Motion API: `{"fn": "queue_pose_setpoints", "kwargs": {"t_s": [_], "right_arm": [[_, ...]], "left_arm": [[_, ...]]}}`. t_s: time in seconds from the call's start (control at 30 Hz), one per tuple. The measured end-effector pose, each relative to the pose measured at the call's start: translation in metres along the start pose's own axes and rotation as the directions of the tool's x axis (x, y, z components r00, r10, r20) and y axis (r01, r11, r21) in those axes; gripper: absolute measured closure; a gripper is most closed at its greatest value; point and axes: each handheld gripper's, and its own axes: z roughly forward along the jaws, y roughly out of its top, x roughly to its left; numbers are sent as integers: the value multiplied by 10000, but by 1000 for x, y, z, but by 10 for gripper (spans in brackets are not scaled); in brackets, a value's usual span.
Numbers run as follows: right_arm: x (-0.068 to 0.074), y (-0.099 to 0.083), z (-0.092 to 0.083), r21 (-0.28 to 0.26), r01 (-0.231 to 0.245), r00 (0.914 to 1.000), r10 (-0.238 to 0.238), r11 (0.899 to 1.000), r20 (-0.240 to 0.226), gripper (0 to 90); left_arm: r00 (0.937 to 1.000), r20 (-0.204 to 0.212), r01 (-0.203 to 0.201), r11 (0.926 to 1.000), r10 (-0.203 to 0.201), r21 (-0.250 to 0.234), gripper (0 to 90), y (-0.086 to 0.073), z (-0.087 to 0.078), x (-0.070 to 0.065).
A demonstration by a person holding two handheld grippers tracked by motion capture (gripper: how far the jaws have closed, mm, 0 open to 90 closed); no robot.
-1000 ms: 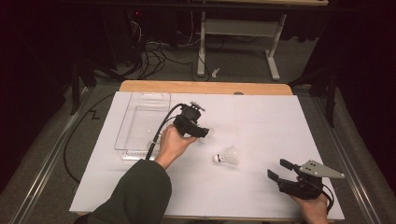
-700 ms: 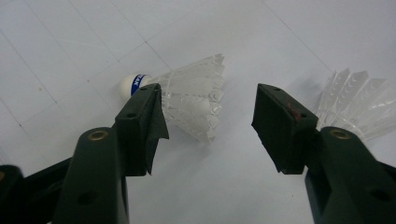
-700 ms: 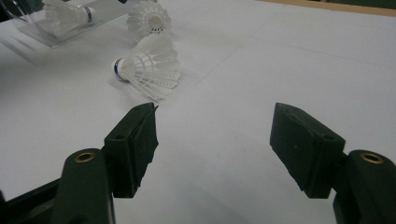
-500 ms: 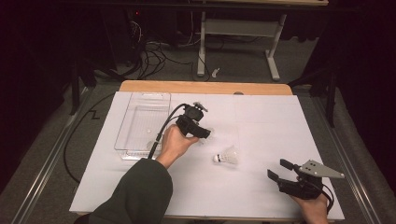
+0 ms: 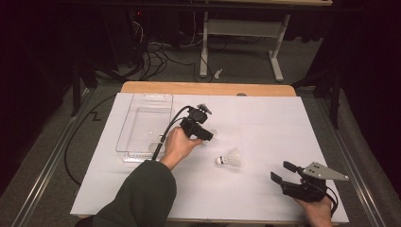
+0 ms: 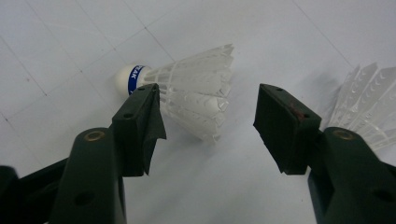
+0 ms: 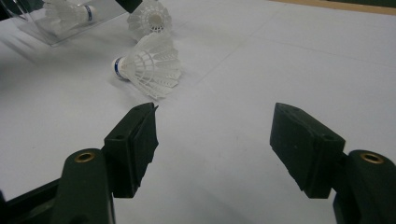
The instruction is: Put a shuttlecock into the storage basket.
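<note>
Shuttlecocks are the work in hand on the white-papered table (image 5: 265,123). From the high view, the left gripper (image 5: 204,137) hovers near the table's centre, its hand (image 5: 177,144) coming up from six o'clock; its jaws point toward four o'clock. One lying shuttlecock (image 5: 230,158) rests on its side at four o'clock from that gripper, near it but apart. A clear plastic tray (image 5: 142,125) sits at nine o'clock from the left gripper. The right gripper (image 5: 283,172) rests low at the table's five o'clock corner, well apart from the lying shuttlecock, jaws spread and bare.

Left gripper view: the jaws stand wide with nothing pressed between the pads. The lying shuttlecock (image 6: 187,91) is beyond them at twelve o'clock, cork toward ten o'clock, feathers toward three. A second shuttlecock (image 6: 369,105) shows its feather skirt at three o'clock, partly behind the right-hand jaw.

Right gripper view: the jaws are released and apart over bare paper. The lying shuttlecock (image 7: 149,65) is at eleven o'clock, its blue-banded cork pointing to nine o'clock. The second shuttlecock (image 7: 150,16) stands farther off, open end facing the camera. A third shuttlecock (image 7: 67,13) lies inside the clear plastic tray (image 7: 42,32) at ten o'clock.
</note>
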Motion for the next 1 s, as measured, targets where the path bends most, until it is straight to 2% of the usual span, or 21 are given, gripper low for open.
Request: {"fn": "queue_pose_setpoints", "kwargs": {"t_s": [0.53, 1.0], "right_arm": [[0, 0, 0, -39, -49, 10000, 48, 10000, -83, 322], [0, 0, 0, -24, -52, 9999, 52, 10000, -88, 322]], "left_arm": [[10000, -52, 70, 9990, -68, 430, 509, 0, 11, 0], [9998, -14, 222, 9986, -222, 489, 632, -4, 15, 5]]}}
